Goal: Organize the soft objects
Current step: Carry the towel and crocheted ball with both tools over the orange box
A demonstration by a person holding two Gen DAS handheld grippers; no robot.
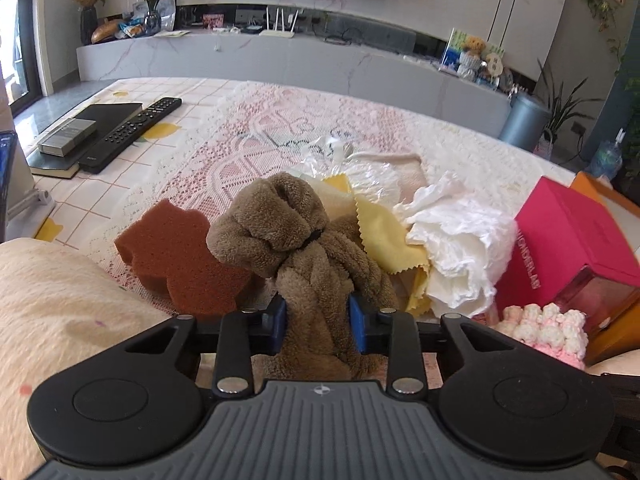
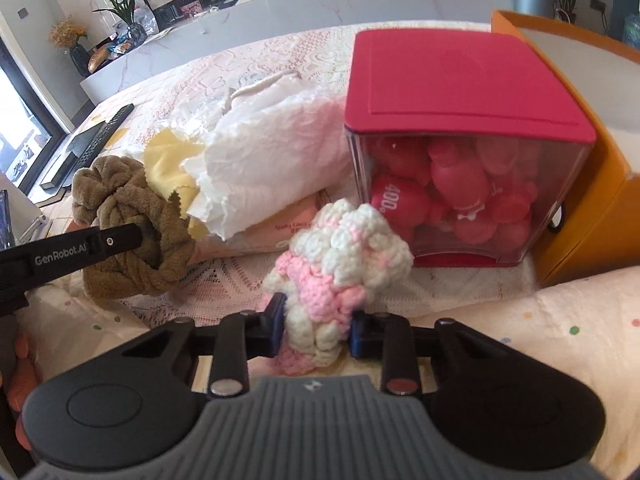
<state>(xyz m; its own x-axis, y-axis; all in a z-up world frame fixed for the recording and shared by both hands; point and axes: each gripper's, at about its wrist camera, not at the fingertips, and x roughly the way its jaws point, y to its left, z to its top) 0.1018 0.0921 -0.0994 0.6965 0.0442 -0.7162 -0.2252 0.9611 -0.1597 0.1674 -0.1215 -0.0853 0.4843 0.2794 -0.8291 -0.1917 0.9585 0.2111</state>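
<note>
The left gripper [image 1: 318,322] has its 2 blue pads [image 1: 357,322] pressed into the lower folds of a brown knotted plush towel [image 1: 280,224], holding it above the pink-and-white lace tablecloth [image 1: 248,128]. Just left of the towel lies a rust-brown flower-shaped sponge [image 1: 180,256]; to its right lie a yellow zigzag-edged cloth [image 1: 384,232] and crumpled white tissue paper [image 1: 456,240].

The right gripper [image 2: 318,326] is closed narrowly on a pink-and-white chunky crocheted piece [image 2: 344,248], whose top bulges above the pads. Just behind it stands a clear box with a red lid [image 2: 452,80], filled with red soft toys, and beside that an orange cardboard box [image 2: 592,184]. Both held items sit at the near edge of the table.
</note>
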